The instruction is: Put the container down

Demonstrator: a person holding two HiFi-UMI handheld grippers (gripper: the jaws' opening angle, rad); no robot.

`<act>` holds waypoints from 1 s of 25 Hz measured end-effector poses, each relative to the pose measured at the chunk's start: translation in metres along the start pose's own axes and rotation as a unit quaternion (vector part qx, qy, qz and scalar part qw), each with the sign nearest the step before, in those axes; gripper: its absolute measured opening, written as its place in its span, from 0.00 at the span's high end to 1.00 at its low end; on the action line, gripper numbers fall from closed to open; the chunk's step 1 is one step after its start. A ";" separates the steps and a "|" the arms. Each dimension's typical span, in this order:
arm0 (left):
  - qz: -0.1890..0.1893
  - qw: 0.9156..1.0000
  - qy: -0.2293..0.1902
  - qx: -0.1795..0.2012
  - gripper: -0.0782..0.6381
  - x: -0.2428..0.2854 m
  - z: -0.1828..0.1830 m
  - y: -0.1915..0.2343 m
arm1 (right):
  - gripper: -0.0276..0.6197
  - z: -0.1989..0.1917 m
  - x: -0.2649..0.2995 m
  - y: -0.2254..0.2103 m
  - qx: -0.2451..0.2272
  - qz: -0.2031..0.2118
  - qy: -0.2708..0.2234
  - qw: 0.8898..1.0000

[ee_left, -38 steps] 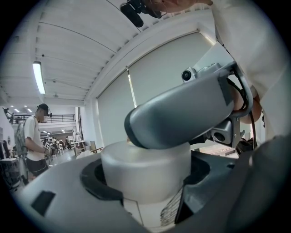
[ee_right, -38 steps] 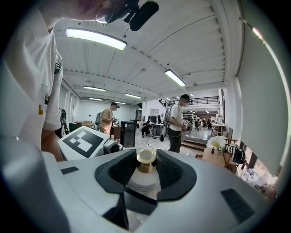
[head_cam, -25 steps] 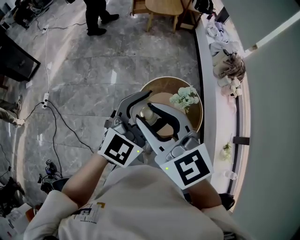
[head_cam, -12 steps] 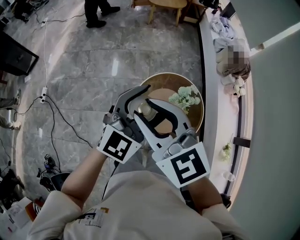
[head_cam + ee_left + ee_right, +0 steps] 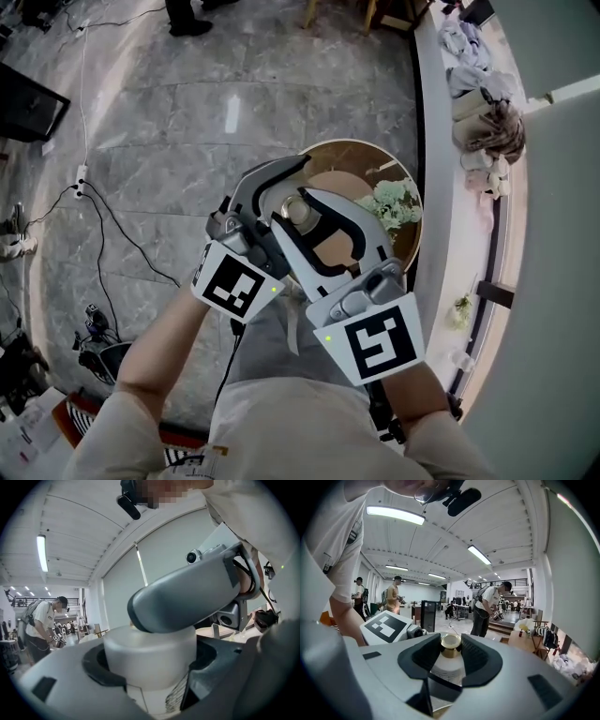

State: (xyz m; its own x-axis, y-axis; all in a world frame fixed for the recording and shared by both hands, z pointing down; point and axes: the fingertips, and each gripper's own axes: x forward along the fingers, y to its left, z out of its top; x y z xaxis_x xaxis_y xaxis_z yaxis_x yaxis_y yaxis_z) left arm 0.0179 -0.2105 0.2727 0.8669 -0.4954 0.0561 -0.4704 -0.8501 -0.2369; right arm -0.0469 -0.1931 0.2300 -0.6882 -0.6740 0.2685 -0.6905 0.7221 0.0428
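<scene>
Right gripper: its jaws are partly closed and pinch the gold cap on top of the container.
Left gripper: its jaws are closed around the white round body, lower down, and the dark pads press on both sides.
Why two grips: I think one holds the top and one holds the body so the container cannot slip or tip on the way down.
Container: it is a small white jar with some print on its side. It is up in the air between the two grippers, above the near edge of the round wooden table. It does not look set down yet.
Inside the container: I cannot tell. The cap is on and the walls are not see-through.
Table: white flowers sit on its right side, close to the container but apart from it. The wood beside them is bare, so I think that is a good spot to land.
Around: a grey stone floor lies below.
</scene>
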 end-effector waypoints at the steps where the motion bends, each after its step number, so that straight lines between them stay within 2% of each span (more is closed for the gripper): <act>1: 0.000 1.000 -0.003 -0.002 0.39 0.005 -0.010 0.003 | 0.75 -0.009 0.006 -0.005 0.000 -0.002 0.003 1.000; 11: -0.006 1.000 -0.007 -0.020 0.39 0.044 -0.127 0.030 | 0.75 -0.107 0.078 -0.048 0.012 -0.016 0.020 1.000; 14: -0.007 1.000 0.015 -0.022 0.39 0.054 -0.165 0.030 | 0.75 -0.144 0.091 -0.056 -0.016 -0.019 0.041 0.999; 17: -0.011 1.000 -0.002 -0.029 0.39 0.072 -0.202 0.025 | 0.75 -0.183 0.104 -0.070 -0.022 -0.024 0.056 0.998; 20: -0.028 0.998 -0.022 -0.047 0.39 0.085 -0.244 0.014 | 0.75 -0.227 0.118 -0.080 -0.005 -0.037 0.068 0.997; 25: -0.052 0.998 -0.007 -0.045 0.39 0.096 -0.318 -0.006 | 0.75 -0.297 0.138 -0.086 0.031 -0.057 0.083 0.994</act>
State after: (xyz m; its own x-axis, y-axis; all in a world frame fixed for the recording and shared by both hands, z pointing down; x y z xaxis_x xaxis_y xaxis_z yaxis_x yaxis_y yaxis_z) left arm 0.0513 -0.3101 0.5874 0.9133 -0.4024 0.0622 -0.3909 -0.9093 -0.1429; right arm -0.0160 -0.3021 0.5488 -0.5612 -0.7125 0.4212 -0.7785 0.6272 0.0235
